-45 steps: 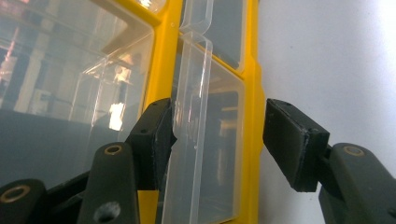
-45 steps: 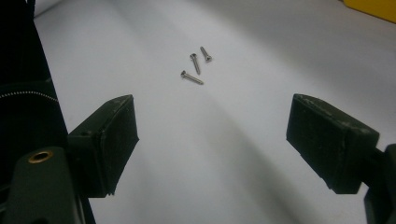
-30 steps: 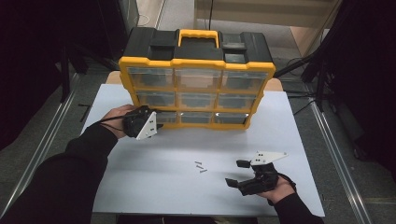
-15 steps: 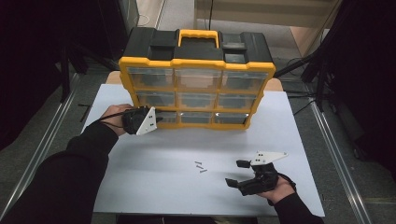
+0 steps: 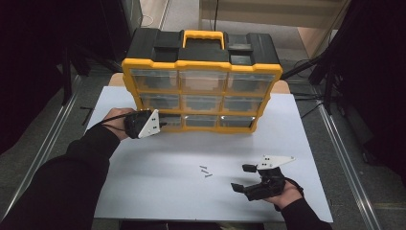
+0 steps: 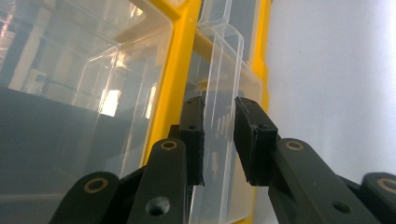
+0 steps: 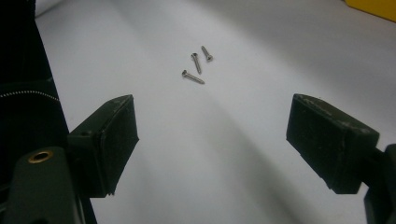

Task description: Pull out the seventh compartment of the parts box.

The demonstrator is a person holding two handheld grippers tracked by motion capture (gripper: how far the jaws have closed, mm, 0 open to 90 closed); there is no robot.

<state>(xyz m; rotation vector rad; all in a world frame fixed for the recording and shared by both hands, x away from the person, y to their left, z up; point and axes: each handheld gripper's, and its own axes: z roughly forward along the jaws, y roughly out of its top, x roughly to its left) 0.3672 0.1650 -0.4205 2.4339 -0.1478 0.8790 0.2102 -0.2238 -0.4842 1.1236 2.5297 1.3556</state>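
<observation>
Your left gripper [image 6: 218, 135] has just been closing, and its two black jaws now pinch the clear plastic pull tab [image 6: 223, 93] of the bottom-left drawer [image 5: 168, 120] between their pads. In the left gripper view the tab runs as a thin upright blade from 6 o'clock to 12 o'clock, straight up the gap between the jaws, with the yellow frame bar of the organiser at 11 o'clock and the bare white tabletop at 3 o'clock. In the high view that same gripper [image 5: 160, 122] points toward 3 o'clock into the lowest row of the yellow and black plastic drawer organiser [image 5: 201, 67], which stands upright at the far side of the white table [image 5: 143, 177]. The drawer front faces you, so its travel likely runs out toward 6 o'clock, toward your side of the table. Your right gripper [image 7: 212, 140] rests low on the table with its jaws spread wide and nothing between them. Three small silver screws [image 7: 196, 65] lie at its 12 o'clock, well ahead of the pads, loosely fanned, their long axes mostly toward 11 o'clock. In the high view these screws [image 5: 206, 171] sit just at 10 o'clock from your right gripper [image 5: 251, 179], nearer that hand than the left.
</observation>
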